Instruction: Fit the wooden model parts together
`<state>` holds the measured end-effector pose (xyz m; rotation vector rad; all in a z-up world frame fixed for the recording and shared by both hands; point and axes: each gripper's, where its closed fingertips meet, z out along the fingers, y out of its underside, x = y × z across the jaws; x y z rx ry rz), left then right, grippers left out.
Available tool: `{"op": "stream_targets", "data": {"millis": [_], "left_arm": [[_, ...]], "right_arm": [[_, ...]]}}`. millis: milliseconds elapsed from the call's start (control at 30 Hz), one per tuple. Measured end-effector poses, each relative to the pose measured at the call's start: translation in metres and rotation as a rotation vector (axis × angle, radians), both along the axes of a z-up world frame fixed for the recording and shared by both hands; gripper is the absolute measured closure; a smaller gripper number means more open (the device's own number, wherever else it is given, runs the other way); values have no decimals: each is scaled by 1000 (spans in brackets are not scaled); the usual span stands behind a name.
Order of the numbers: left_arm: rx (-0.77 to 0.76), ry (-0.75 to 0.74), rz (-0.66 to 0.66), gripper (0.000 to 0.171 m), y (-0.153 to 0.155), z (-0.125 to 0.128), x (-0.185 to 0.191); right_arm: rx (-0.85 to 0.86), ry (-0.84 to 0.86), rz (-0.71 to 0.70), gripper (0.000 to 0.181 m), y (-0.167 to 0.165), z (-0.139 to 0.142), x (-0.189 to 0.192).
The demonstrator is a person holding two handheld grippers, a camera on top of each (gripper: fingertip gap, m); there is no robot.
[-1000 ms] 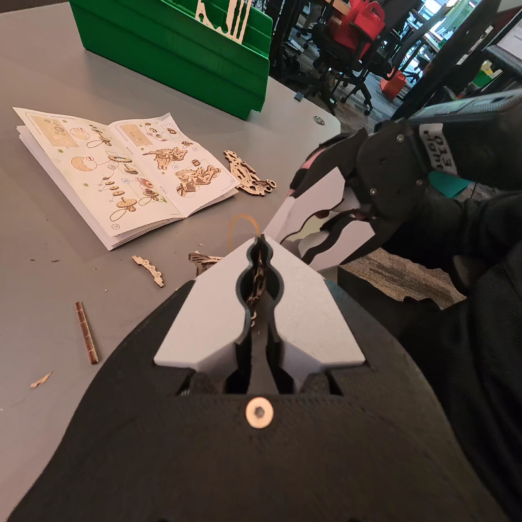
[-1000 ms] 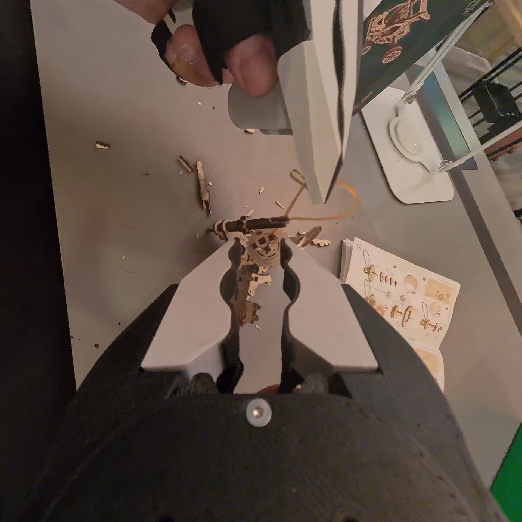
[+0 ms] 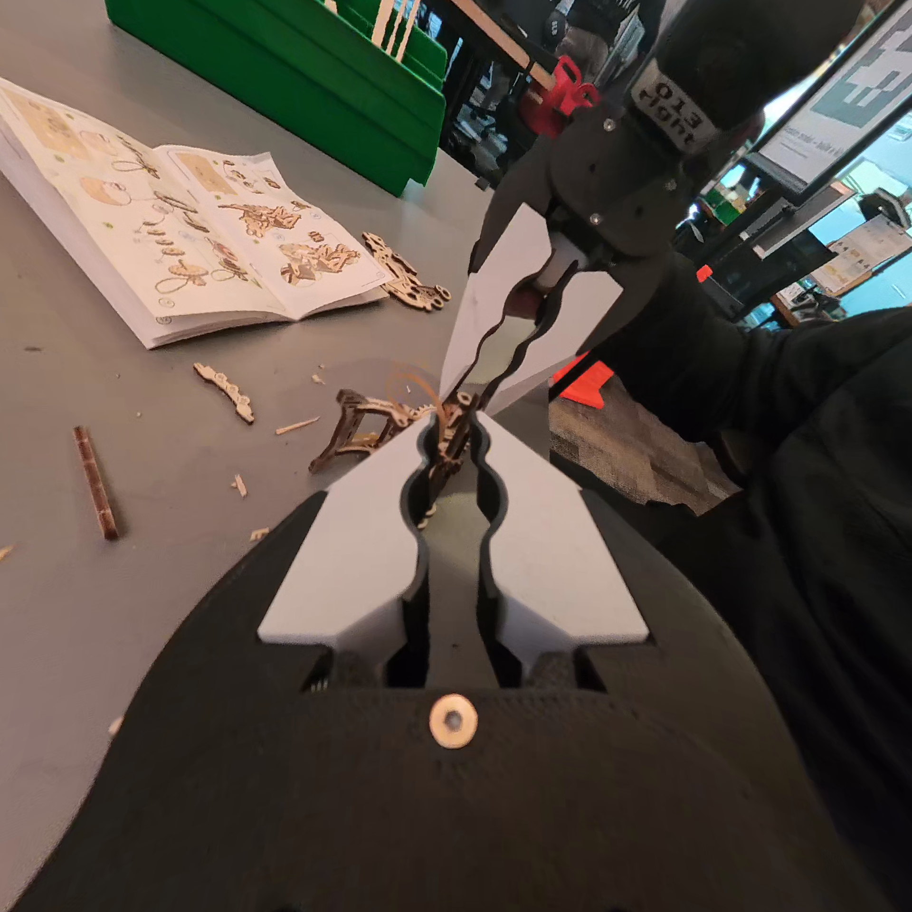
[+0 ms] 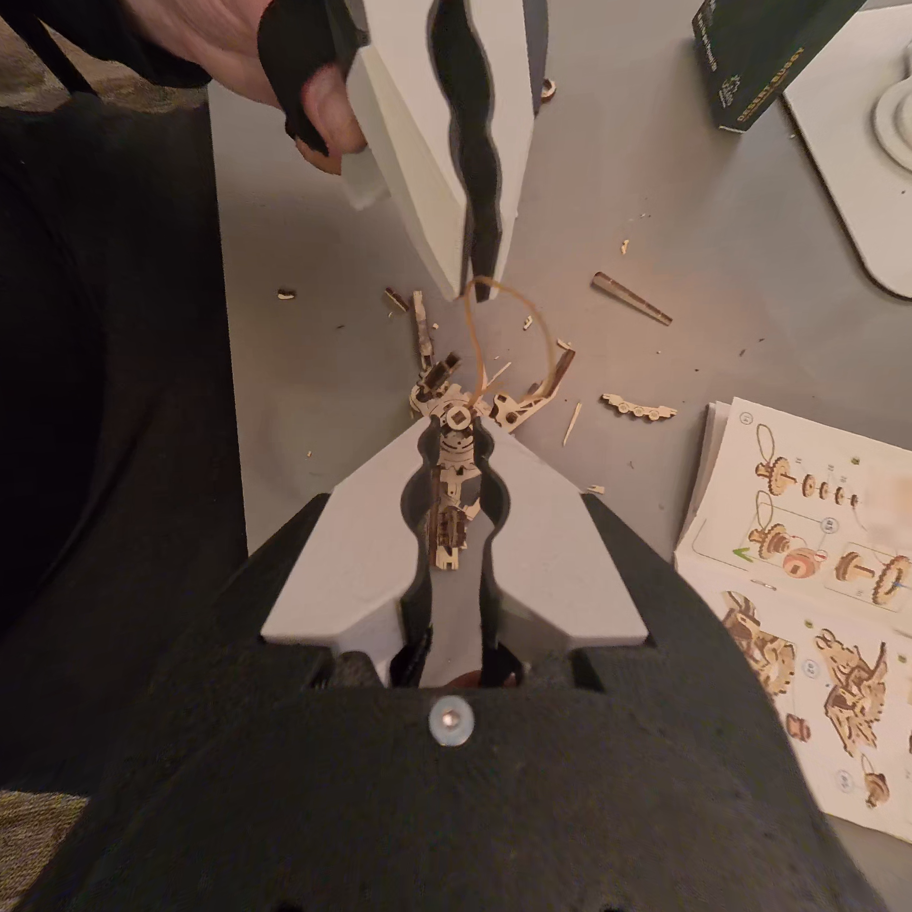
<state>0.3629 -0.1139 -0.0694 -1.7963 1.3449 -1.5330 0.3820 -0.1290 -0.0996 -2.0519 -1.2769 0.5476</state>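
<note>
A small wooden gear model (image 4: pixel 451 474) is clamped between the fingers of my right gripper (image 4: pixel 456 424), just above the grey table. A tan rubber band (image 4: pixel 540 335) loops up from the model to my left gripper (image 4: pixel 470 297), whose tips pinch the top of the loop. In the left wrist view, my left gripper (image 3: pixel 451 419) points at the model (image 3: pixel 355 434). The right gripper (image 3: pixel 466 395) comes down from the upper right, tip to tip with it. The band (image 3: pixel 419 385) shows blurred above the tips.
An open instruction booklet (image 3: pixel 197 232) (image 4: pixel 789 592) lies on the table (image 3: pixel 74 641). A green bin (image 3: pixel 296 64) stands behind it. Loose wooden parts (image 3: pixel 224 390) (image 4: pixel 639 407), a stick (image 3: pixel 96 483) and splinters lie around. A dark box (image 4: pixel 755 64) and a white stand base (image 4: pixel 849 172) are nearby. Tip to tip, the grippers are about 4 centimeters apart.
The right gripper has swung from lying at the side to standing steeply over the left gripper's tips. The model has turned in its grip. The band now stands as a taller loop.
</note>
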Motion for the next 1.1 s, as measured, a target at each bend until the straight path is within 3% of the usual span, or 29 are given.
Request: {"op": "stream_targets", "data": {"millis": [267, 500, 633, 800, 1100], "left_arm": [[115, 66, 9, 140, -11, -21, -22], [346, 299, -27, 136, -24, -66, -11], [414, 422, -52, 143, -27, -87, -5], [404, 406, -34, 160, -27, -88, 3], [405, 372, -23, 161, -26, -83, 8]], "right_arm": [[-57, 3, -14, 172, 1, -1, -4], [-102, 12, -33, 172, 2, -3, -7], [-98, 9, -57, 172, 4, -3, -5], [-105, 18, -72, 172, 5, -3, -4], [-138, 22, -76, 172, 3, -13, -5]]}}
